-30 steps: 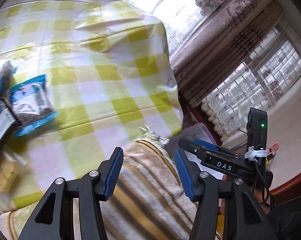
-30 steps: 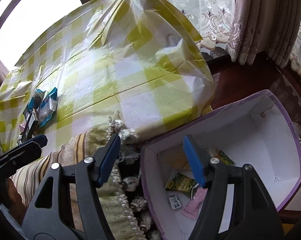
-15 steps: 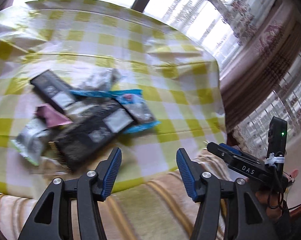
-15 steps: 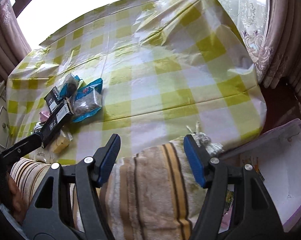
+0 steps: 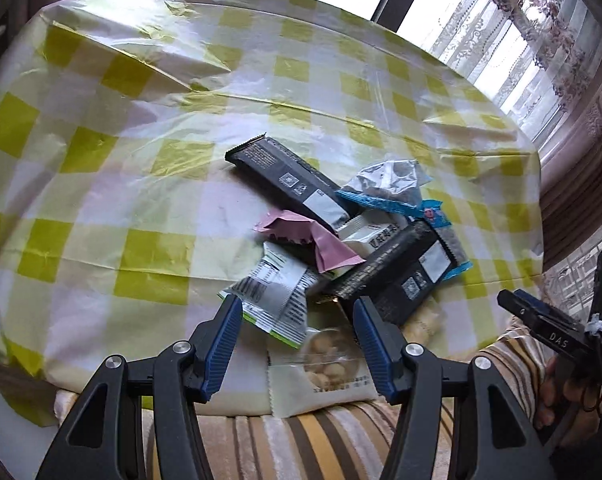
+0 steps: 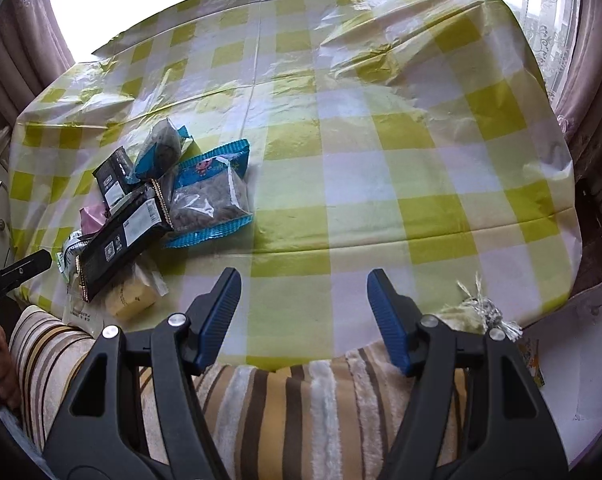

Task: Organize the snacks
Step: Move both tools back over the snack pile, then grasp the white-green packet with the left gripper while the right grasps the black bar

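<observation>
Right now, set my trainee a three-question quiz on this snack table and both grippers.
1. True or false: the left gripper is shut on a snack packet.
2. Which packet lies on top of the pile? A) pink wrapper B) long black packet C) clear pack of yellow biscuits
3. Fill in: under the right gripper lies only bare yellow-and-white checked ____.

Key
1. False: its jaws stand open just above the packets at the near edge of the pile, pressing on nothing.
2. B: it lies across the others.
3. Tablecloth; the snack pile lies off to its left.
</observation>
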Demonstrator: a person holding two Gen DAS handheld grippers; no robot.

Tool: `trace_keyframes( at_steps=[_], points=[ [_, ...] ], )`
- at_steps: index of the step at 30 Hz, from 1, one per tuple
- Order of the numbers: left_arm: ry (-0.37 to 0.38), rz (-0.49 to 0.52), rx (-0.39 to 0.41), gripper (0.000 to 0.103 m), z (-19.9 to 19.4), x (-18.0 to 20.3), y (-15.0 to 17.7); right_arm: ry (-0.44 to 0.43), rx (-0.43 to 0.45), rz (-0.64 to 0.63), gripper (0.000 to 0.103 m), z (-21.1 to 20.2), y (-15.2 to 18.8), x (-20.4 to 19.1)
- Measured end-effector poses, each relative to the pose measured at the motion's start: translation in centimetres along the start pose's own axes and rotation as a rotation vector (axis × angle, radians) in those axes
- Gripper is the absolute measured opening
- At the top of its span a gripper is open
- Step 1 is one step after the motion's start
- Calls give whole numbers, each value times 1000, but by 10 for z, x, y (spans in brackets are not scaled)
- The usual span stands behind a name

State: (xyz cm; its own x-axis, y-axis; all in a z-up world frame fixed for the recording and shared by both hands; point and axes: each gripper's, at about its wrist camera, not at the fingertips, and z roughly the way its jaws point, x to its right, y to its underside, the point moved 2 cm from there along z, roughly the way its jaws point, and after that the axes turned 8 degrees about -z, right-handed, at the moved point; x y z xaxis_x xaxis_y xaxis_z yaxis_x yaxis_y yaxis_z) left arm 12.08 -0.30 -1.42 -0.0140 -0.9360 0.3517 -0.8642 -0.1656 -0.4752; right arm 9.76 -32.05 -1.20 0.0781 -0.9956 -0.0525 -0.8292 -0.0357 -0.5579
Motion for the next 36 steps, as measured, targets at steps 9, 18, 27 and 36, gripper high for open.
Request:
trace_keyframes(
  at_steps=[9,18,27,36],
  points=[
    [-105,132,-68,59,30,2,-12,-102,-16,-77,69,11,-8,-51],
    [-61,157,-106,55,50,2,-14,-185,-42,-111,69,20,-19,-104],
    [-39,105,-71,52,44,-8,-13,-172,-77,-100,74,38,-38,-139],
    [-44,-36,-2,52,31,-35,-17,-69,-94,-139,84,52,-51,-162]
  ],
)
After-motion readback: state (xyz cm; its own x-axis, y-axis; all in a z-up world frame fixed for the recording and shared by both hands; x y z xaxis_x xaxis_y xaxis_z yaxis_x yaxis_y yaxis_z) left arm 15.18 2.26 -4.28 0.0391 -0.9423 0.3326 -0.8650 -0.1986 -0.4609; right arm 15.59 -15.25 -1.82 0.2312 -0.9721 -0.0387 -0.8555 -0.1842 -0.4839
